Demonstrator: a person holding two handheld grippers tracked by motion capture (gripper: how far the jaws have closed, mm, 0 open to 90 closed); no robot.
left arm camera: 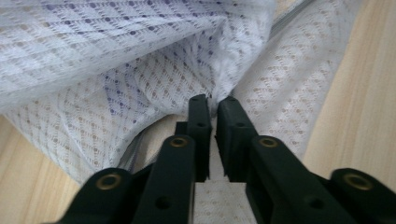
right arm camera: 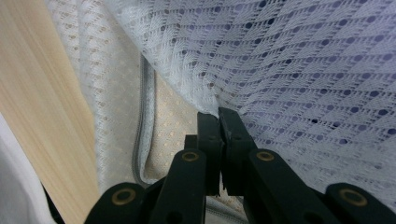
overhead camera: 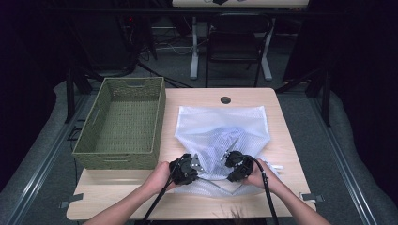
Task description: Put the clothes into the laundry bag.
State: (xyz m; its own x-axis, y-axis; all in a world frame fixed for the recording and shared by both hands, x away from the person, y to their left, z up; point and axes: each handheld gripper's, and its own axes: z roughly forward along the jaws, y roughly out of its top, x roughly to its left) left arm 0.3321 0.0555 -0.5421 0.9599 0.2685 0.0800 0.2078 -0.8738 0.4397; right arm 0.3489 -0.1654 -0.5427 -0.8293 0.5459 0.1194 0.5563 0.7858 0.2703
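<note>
Both grippers, left gripper (left arm camera: 212, 101) and right gripper (right arm camera: 218, 113), are clamped on the upper layer of the white mesh laundry bag (overhead camera: 220, 126) near the table's (overhead camera: 281, 140) front edge; even tension is advised so the mouth is parted.

Mesh laundry bags: one, white mesh bag (overhead camera: 220, 133), lying on the bench (overhead camera: 281, 140).
Woven baskets: one, green basket (overhead camera: 123, 123), at the bench's left side.
Benches: one, light wood.
Grippers: two, left gripper (overhead camera: 196, 169) and right gripper (overhead camera: 229, 161).
Chairs: one, dark chair (overhead camera: 237, 40) beyond the bench.
</note>
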